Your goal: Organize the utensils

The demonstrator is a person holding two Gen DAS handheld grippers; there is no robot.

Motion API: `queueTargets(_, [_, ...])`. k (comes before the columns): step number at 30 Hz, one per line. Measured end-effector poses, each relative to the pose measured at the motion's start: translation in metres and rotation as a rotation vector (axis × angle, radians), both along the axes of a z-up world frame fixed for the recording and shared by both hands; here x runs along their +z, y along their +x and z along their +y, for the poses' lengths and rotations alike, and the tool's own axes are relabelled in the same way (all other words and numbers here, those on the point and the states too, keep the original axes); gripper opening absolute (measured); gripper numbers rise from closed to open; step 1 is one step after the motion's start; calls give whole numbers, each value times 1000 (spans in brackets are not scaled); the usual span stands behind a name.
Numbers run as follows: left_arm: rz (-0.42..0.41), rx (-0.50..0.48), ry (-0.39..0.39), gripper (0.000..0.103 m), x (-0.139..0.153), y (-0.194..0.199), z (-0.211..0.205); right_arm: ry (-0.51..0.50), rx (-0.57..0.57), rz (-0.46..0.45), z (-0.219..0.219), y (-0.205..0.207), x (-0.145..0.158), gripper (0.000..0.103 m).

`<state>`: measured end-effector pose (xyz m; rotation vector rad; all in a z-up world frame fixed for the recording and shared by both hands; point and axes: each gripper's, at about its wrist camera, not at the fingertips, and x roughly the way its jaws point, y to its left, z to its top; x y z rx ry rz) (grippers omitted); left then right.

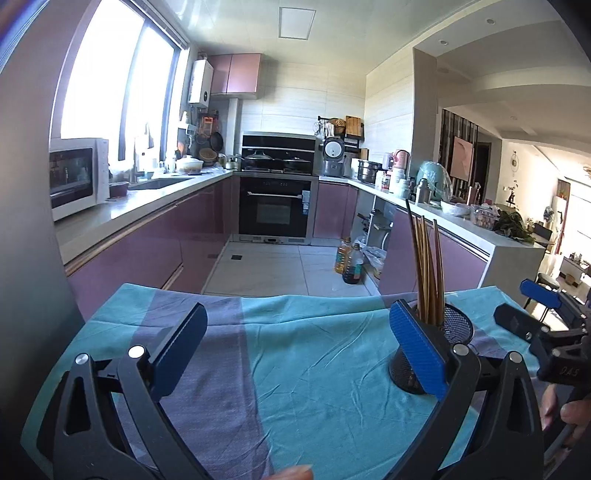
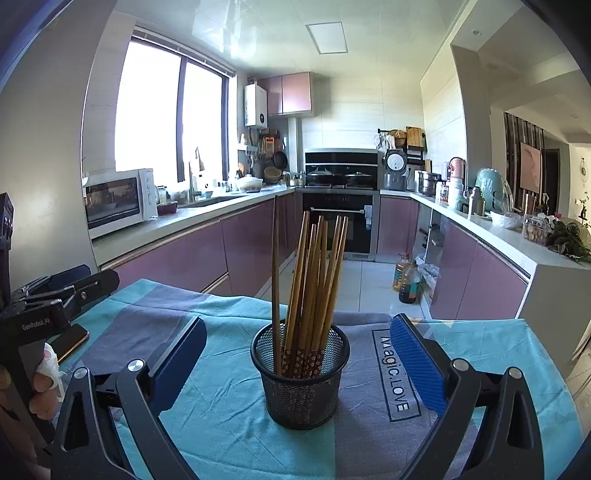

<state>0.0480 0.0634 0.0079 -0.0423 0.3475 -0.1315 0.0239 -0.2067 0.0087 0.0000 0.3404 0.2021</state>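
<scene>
My left gripper [image 1: 295,354] and right gripper [image 2: 297,363] gape wide and empty; brown wooden chopsticks [image 2: 310,288] stand gathered in the black mesh cup [image 2: 301,387]. Job looks finished.

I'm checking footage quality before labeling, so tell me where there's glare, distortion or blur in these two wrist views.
Left wrist view: the window is blown out white, the counter edges bow from fisheye distortion, and the corners are dark. Right wrist view: the window is also overexposed, glare streaks the ceiling, while the chopsticks and mesh holder look sharp, without motion blur.
</scene>
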Motion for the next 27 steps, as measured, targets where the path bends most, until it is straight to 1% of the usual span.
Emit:
queueTargets(7, [-28,21,9,97,7,-24,-1,-5,-20,-35,6,-12,6,96])
queueTargets(16, [-69,28,30,97,17,-42,-3,-2,-26,-57,12,-25,8,96])
queueTargets(27, [-91,36,39,97,23,-55,-5,-2,-28,-76,15,-34,10,96])
